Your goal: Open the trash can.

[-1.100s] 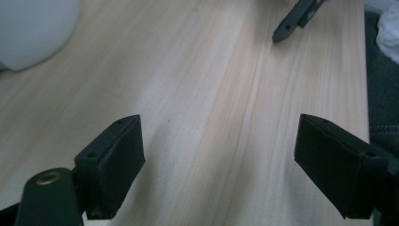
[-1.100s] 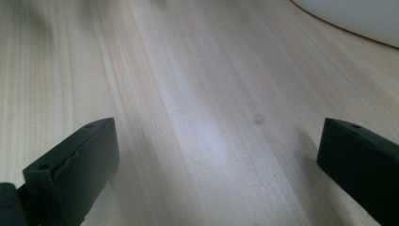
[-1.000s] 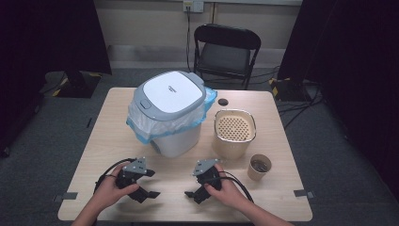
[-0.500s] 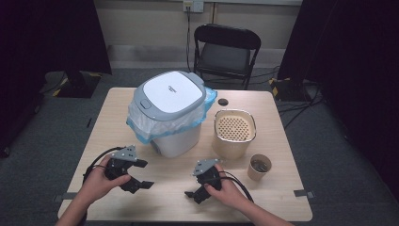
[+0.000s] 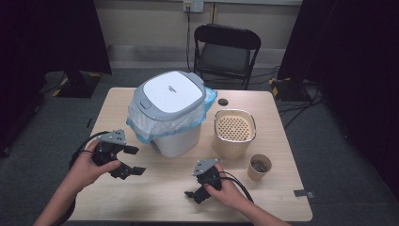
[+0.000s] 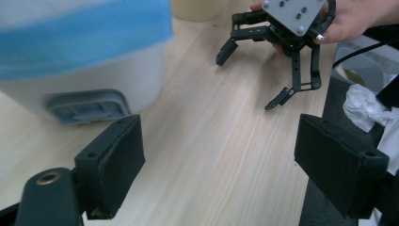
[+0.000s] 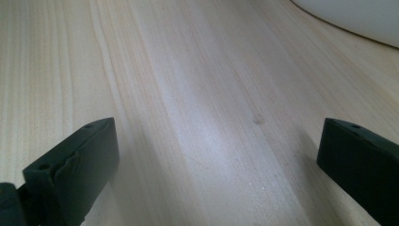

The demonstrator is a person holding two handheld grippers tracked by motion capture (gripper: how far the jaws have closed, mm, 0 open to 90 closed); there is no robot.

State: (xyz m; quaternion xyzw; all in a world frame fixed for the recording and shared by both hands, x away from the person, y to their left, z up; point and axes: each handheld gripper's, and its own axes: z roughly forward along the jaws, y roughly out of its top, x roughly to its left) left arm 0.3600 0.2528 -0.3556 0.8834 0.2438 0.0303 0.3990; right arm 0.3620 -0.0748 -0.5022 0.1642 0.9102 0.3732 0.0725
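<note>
My left gripper [image 5: 136, 160] hangs above the table's front left in a hand, its jaws wide apart and empty. In the left gripper view my left gripper [image 6: 219, 155] looks past the base of a white bin [image 6: 84, 75] at the other hand. My right gripper [image 5: 192, 184] rests low on the table near the front middle, held by the other hand. It is open, as the spread jaws of the right gripper [image 6: 247, 82] show from the left gripper view. In the right gripper view my right gripper [image 7: 219, 155] has bare wood between its jaws.
The white bin [image 5: 169, 113], with a grey lid and a blue-edged liner, stands at the table's centre. Right of it are a beige perforated container [image 5: 234, 132] and a paper cup [image 5: 259, 167]. A small black cap [image 5: 222, 101] lies behind. A folding chair [image 5: 226, 47] stands beyond the table.
My left hand has lifted its gripper off the table and drawn it left, toward the table's left edge. The right hand and its gripper have kept still.
</note>
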